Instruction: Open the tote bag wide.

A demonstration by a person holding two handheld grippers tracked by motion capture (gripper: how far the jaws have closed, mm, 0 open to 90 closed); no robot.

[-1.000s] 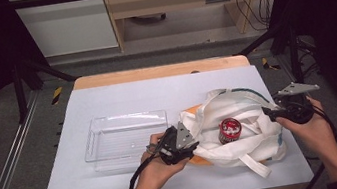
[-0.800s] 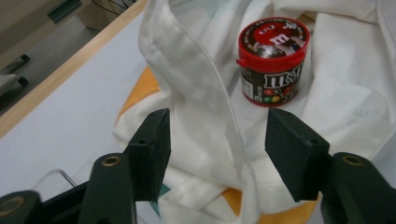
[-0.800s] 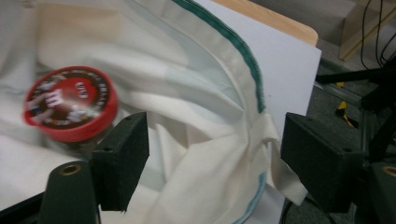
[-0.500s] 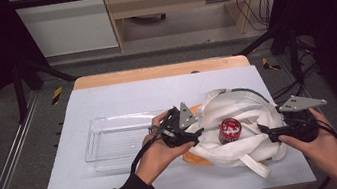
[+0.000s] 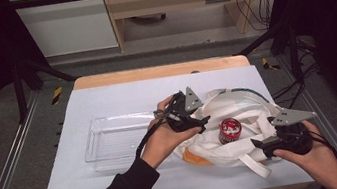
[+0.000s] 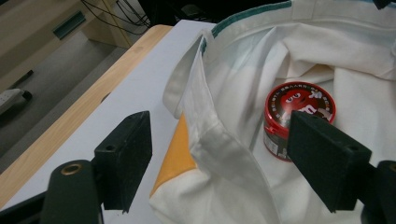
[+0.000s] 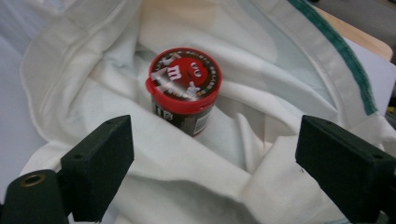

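A white cloth bag (image 5: 240, 114) with a green-trimmed rim lies crumpled on the table, mouth open. Inside it stands a small tub with a red lid (image 5: 230, 130) (image 6: 299, 119) (image 7: 184, 88). My left gripper (image 5: 200, 122) (image 6: 224, 163) hovers open over the bag's left edge, its jaws on either side of a fold of the rim. Open too, my right gripper (image 5: 263, 147) (image 7: 215, 168) sits at the bag's front right, aimed at the tub with nothing between its jaws.
A clear plastic tray (image 5: 117, 140) stands empty left of the bag on the pale blue mat (image 5: 106, 98). A loose strap of the bag (image 5: 255, 166) trails toward the front edge. The wooden table edge (image 5: 153, 72) runs along the back.
My left gripper has moved up and right from the tray's corner to the bag's left rim. My right gripper has come down and left toward the bag's front.
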